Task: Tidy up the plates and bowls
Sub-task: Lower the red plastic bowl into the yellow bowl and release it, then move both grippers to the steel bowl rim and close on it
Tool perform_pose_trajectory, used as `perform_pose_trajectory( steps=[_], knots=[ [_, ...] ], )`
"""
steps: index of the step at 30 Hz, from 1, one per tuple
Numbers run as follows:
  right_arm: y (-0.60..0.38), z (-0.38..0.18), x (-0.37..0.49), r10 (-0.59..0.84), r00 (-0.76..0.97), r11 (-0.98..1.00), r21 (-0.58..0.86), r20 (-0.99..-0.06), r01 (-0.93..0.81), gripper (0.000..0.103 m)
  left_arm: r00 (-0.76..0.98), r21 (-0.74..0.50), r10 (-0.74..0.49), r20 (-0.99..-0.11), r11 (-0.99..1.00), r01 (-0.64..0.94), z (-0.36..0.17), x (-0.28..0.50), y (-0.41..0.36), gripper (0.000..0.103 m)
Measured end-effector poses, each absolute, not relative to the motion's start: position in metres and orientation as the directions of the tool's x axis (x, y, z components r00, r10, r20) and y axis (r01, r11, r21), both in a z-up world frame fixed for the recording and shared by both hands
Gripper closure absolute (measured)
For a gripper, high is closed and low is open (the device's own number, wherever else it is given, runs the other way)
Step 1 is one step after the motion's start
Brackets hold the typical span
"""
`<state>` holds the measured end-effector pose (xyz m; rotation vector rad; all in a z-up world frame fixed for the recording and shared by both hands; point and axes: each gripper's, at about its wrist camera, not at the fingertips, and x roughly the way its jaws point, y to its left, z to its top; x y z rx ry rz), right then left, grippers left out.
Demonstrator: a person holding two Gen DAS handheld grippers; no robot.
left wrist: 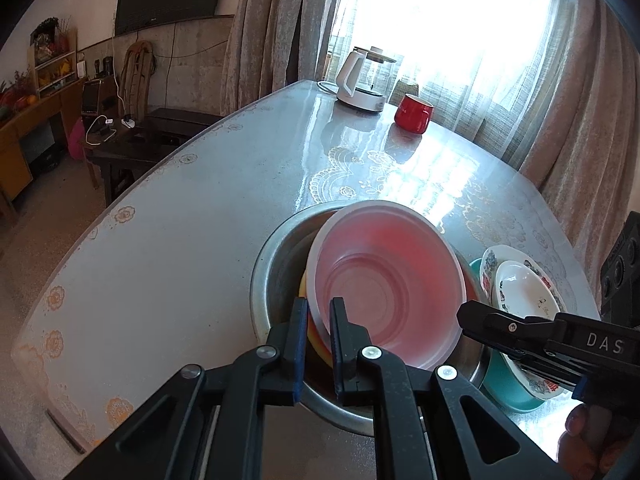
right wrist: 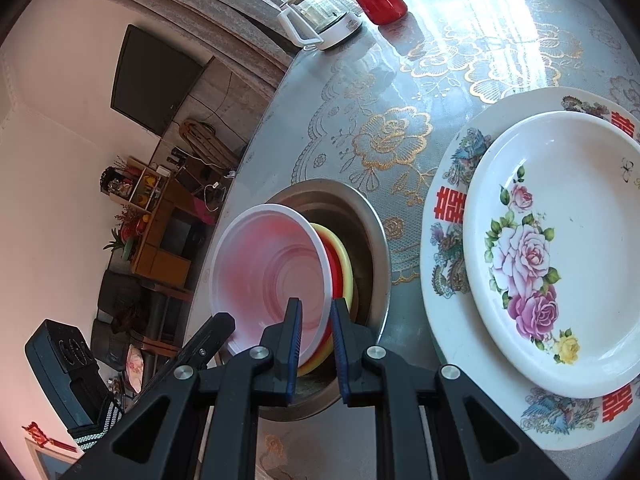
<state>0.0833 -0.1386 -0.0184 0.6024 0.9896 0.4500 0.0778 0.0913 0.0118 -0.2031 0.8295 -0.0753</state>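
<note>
Translucent plastic bowl (left wrist: 386, 284) in round steel basin (left wrist: 280, 248)

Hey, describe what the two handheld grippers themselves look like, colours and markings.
Both are matte black plastic linkages with round silver pivot bolts. The left gripper and right gripper each end in two flat fingers faced with blue pads. The right one's side carries white letters "DAS". No cables or sleeves are visible.

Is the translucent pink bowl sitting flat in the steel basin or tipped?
Tipped. The pink bowl leans in the steel basin, mouth facing sideways, its rim between the left gripper's fingers, over the red and yellow bowls.
</note>
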Motion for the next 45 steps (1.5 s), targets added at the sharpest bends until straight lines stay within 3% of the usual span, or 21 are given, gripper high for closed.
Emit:
perform_pose_trajectory(
  steps=[5,12,29,30,33,34,40,45],
  knots=[
    [-0.14,-0.015,0.084,0.605,0.494,0.748,0.658,-0.624,-0.085,0.087,0.666,-0.208,-0.147,-0.731,0.978,-0.012,0.01,0.079,0.09,0.089],
    [-0.139,-0.016,0.087,0.598,0.498,0.75,0.657,-0.628,-0.071,0.087,0.685,-0.213,-0.156,-0.711,0.977,0.001,0.014,0.075,0.087,0.063],
    [-0.14,-0.012,0.076,0.605,0.519,0.747,0.656,-0.604,-0.108,0.083,0.692,-0.214,-0.156,-0.705,0.977,0.003,0.011,0.074,0.087,0.063],
    [-0.141,-0.01,0.074,0.602,0.527,0.751,0.65,-0.601,-0.117,0.083,0.698,-0.226,-0.164,-0.697,0.974,0.003,0.014,0.073,0.089,0.059],
    [-0.144,-0.004,0.069,0.567,0.558,0.779,0.615,-0.605,-0.124,0.083,0.734,-0.246,-0.164,-0.659,0.969,-0.004,0.025,0.065,0.097,0.033],
    [-0.146,-0.003,0.068,0.557,0.568,0.786,0.606,-0.606,-0.124,0.083,0.75,-0.252,-0.16,-0.641,0.968,-0.009,0.029,0.062,0.1,0.031],
    [-0.159,-0.001,0.061,0.524,0.592,0.802,0.589,-0.612,-0.101,0.078,0.801,-0.297,-0.125,-0.585,0.952,-0.069,0.042,0.054,0.13,0.023],
    [-0.16,-0.003,0.055,0.525,0.575,0.807,0.582,-0.628,-0.101,0.077,0.768,-0.331,-0.119,-0.63,0.935,-0.126,0.027,0.06,0.151,0.025]
  ],
)
